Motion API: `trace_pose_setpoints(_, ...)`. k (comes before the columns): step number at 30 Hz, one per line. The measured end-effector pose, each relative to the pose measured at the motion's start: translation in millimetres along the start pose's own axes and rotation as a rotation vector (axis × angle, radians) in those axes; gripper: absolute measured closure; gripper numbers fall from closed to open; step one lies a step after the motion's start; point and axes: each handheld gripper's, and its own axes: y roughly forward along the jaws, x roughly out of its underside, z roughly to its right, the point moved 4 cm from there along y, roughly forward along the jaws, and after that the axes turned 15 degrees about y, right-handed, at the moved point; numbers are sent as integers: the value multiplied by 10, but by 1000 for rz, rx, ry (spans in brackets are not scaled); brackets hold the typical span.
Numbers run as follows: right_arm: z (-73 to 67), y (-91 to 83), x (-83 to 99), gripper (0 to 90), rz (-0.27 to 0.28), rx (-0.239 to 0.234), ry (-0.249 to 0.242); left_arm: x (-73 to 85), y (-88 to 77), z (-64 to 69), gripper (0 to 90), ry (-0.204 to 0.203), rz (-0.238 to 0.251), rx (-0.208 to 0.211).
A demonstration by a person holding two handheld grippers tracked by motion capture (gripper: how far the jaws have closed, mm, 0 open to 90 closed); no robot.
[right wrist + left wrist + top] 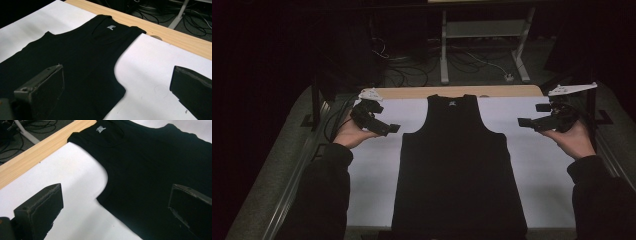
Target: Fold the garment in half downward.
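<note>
I see a black tank top [458,170] lying flat in the middle of the desk [532,165], on a white sheet. Its neck end points away from me, toward the bare wood strip [492,91] at the far edge. A small white label [101,128] sits inside the neck.

My left tool [387,129] is held up in the air, just off the left side of the top, near the shoulder strap. Its jaws are spread wide apart with nothing between them. In the left gripper view, one jaw is over the white sheet and the other is over the black cloth.

My right tool [527,116] is held up on the other side, near the right strap. Its jaws are spread wide too, and they grip nothing. Neither tool touches the top.
</note>
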Motion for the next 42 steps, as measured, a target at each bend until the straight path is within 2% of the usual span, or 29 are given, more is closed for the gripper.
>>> trace_pose_setpoints(3,55,43,-12,0,-4,1,4,6,52,-44,0,1,-5,4)
trace_pose_setpoints(10,156,197,-11,0,-21,1,26,59,172,-126,0,-27,-14,8)
trace_pose_setpoints(14,169,254,-9,0,-22,0,31,98,226,-168,0,-41,-32,0)
trace_pose_setpoints(18,180,372,4,0,-31,0,45,112,282,-181,0,-46,-21,6)
trace_pose_setpoints(23,191,511,40,0,-70,19,40,186,408,-195,0,-64,-43,18)
trace_pose_setpoints(29,205,593,66,0,-83,27,47,227,494,-197,0,-71,-70,22)
trace_pose_setpoints(31,221,624,77,0,-88,30,52,225,515,-201,0,-74,-60,24)
trace_pose_setpoints(37,263,704,112,0,-113,43,60,276,600,-209,0,-85,-75,35)
trace_pose_setpoints(40,318,763,137,0,-131,53,70,319,676,-205,0,-105,-77,42)
trace_pose_setpoints(42,332,775,142,0,-133,55,71,360,727,-209,0,-104,-101,48)
